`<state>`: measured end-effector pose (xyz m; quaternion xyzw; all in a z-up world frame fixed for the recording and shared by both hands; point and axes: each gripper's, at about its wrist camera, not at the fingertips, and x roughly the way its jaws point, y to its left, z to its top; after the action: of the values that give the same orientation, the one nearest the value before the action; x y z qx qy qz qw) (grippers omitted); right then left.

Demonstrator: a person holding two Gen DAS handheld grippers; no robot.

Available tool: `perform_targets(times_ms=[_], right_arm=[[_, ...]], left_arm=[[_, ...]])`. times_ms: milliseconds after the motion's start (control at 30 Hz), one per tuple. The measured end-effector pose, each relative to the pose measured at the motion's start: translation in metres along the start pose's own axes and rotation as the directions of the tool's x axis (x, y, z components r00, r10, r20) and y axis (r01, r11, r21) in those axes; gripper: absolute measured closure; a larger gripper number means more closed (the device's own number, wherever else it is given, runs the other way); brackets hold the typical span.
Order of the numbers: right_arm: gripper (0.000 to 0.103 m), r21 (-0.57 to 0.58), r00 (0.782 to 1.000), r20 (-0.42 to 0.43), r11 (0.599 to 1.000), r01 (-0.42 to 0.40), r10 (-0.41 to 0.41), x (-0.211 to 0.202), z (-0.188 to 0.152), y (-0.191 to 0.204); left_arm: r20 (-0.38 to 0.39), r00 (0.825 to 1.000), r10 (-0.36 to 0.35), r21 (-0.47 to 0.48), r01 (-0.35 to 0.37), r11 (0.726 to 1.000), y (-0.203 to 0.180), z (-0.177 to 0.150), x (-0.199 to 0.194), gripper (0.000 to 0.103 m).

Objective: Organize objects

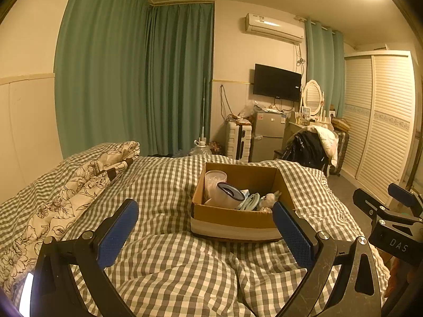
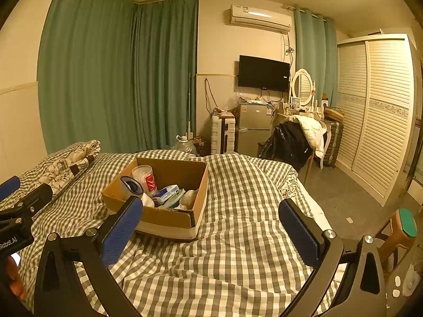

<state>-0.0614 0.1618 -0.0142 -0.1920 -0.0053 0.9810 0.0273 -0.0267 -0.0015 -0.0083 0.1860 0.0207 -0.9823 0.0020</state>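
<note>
An open cardboard box (image 1: pixel 232 218) (image 2: pixel 169 218) sits on the checked bedspread (image 1: pixel 169 259) (image 2: pixel 238 253). Inside it lie a white cylinder with a dark rim (image 1: pixel 229 195) (image 2: pixel 132 185), a clear plastic cup (image 1: pixel 214 179), a cup with a red label (image 2: pixel 146 177), a small blue-and-white pack (image 2: pixel 165 193) and a pale soft toy (image 1: pixel 268 199). My left gripper (image 1: pixel 205 224) is open and empty, above the bedspread in front of the box. My right gripper (image 2: pixel 210 224) is open and empty, near the box's front right corner.
A flowered quilt (image 1: pixel 79 185) lies bunched at the bed's left. Beyond the bed stand a white suitcase (image 1: pixel 239 140), a small fridge (image 1: pixel 268 136), a chair heaped with clothes (image 1: pixel 310 145) and a louvred wardrobe (image 1: pixel 378 121). A wooden stool (image 2: pixel 399 235) stands at the bed's right.
</note>
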Motion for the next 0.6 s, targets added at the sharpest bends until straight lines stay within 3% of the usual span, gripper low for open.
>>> perform_targets(times_ms=[600], right_arm=[[0.0,-0.007,1.0,-0.006,1.0,-0.003,0.003,0.001,-0.0021,0.0043]], left_arm=[[0.008,1.0,0.014,0.014,-0.014,1.0,-0.0017,-0.0003,-0.0016,0.0]])
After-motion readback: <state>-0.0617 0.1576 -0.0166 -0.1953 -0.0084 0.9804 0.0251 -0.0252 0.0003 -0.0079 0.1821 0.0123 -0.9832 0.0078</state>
